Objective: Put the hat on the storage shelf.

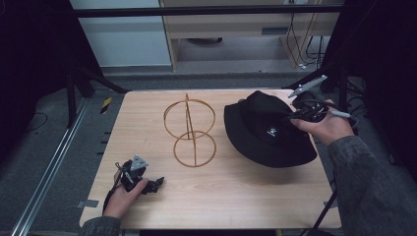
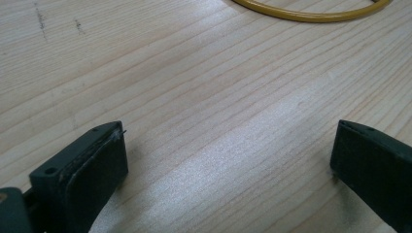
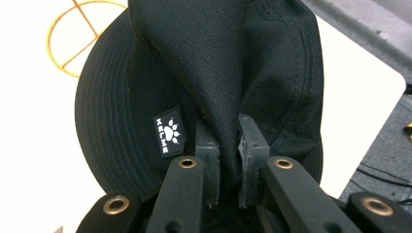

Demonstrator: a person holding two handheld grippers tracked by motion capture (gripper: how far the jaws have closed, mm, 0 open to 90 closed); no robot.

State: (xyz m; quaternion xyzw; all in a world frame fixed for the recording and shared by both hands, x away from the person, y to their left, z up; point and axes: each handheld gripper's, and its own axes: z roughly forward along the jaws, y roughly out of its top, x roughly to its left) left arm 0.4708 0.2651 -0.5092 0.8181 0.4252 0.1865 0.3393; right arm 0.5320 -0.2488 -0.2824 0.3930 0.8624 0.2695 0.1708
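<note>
The right claw pinches the soft, light black hat by a crown fold; it drapes limply. At seven o'clock on the bench, the left claw is spread.

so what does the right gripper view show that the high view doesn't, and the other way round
Right gripper view: the right gripper's pads pinching a fold of the black hat's crown, and a white paw label reading KELME.

High view: the left gripper low over the table near its front left, apart from the hat, and the whole wire stand with its upright rod.

Both: the hat, part of the yellow stand, the pale wooden table.
</note>
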